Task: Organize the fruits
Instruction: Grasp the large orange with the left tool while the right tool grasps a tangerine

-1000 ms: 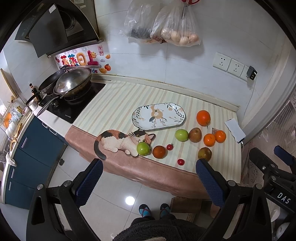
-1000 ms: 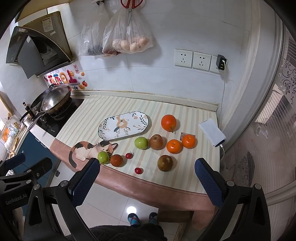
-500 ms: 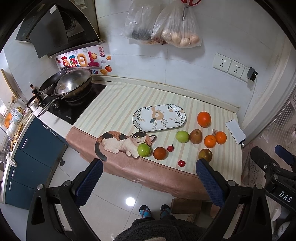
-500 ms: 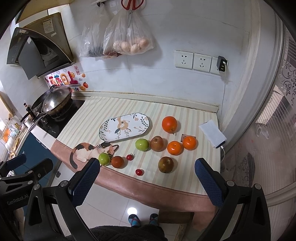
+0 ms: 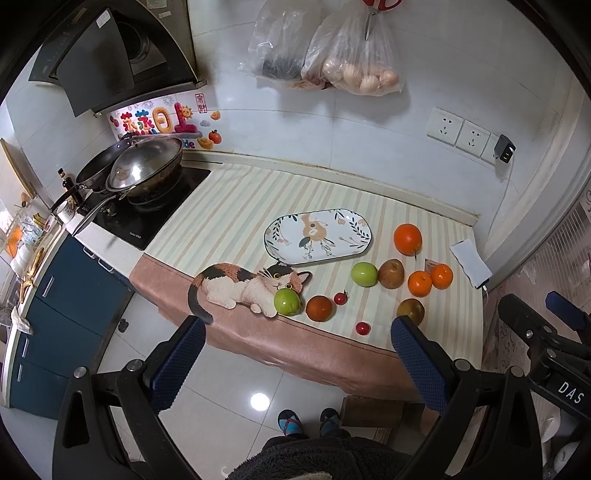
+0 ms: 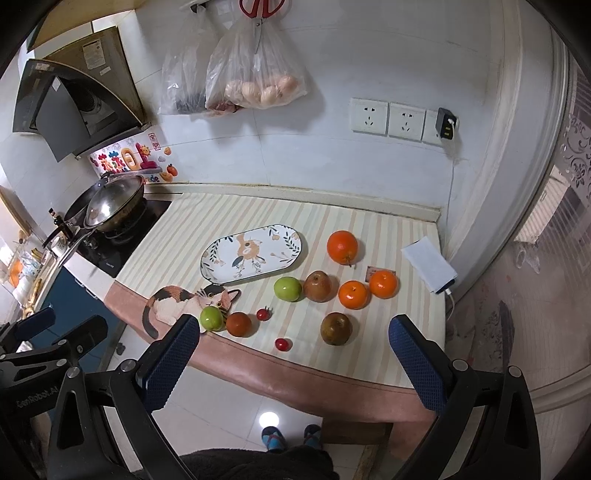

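The left gripper (image 5: pixel 297 358) and right gripper (image 6: pixel 293 356) hang at the frame bottom with jaws wide apart and empty, held back from the counter, likely to survey it. The fruits (image 6: pixel 317 286) lie scattered mid-frame on the striped mat (image 6: pixel 258 214), beside the bare oval plate (image 6: pixel 295 245), probably their destination.

wok (image 5: pixel 147 171) on stove (image 5: pixel 147 210) | two bags (image 6: pixel 255 77) on wall, scissors (image 6: pixel 258 11) above | sockets (image 6: pixel 386 117) | charger (image 6: pixel 446 123) plugged | power bank (image 6: pixel 430 264) on mat
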Demonstrator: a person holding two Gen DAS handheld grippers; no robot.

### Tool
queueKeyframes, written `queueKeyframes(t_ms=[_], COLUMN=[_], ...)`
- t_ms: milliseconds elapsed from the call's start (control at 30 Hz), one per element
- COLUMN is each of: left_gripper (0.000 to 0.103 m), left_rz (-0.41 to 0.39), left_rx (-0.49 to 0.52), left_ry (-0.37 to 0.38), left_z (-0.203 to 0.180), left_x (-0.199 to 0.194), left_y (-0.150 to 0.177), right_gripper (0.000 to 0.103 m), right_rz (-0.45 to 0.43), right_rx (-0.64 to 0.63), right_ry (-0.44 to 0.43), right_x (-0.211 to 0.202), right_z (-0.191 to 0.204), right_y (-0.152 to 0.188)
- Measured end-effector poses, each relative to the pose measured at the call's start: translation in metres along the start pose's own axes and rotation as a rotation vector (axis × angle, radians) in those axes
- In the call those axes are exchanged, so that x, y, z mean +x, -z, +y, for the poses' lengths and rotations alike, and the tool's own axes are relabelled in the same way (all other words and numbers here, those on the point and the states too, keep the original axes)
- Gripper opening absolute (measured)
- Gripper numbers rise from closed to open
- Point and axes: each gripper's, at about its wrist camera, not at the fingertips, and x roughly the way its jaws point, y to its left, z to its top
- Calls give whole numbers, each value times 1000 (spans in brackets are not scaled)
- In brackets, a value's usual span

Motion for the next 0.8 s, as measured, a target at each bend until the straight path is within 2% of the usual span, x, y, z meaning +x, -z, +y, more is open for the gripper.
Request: queueKeyframes(t_ms=[233,367,567,667,800], left_gripper=[103,103,103,103,103], left_rz=[-10,-19,4,21,83], left_rx=[-4,4,73,118,181], left_ry=[-10,-42,-44,-35,-28], left_z=[1,6,6,-8,-39], left_x=[7,29,83,110,153], left_y=[-9,-27,-57,-71,-94], right_gripper=[103,103,103,103,103], right_rz=[12,15,57,94,164], right_rx=[34,78,186,241,310], right_ry=[3,21,53,81,131], right_x=[17,37,83,112,162], right_z=[-1,-9,-36,-57,-100], right_y=[0,-6,-10,-9,-12])
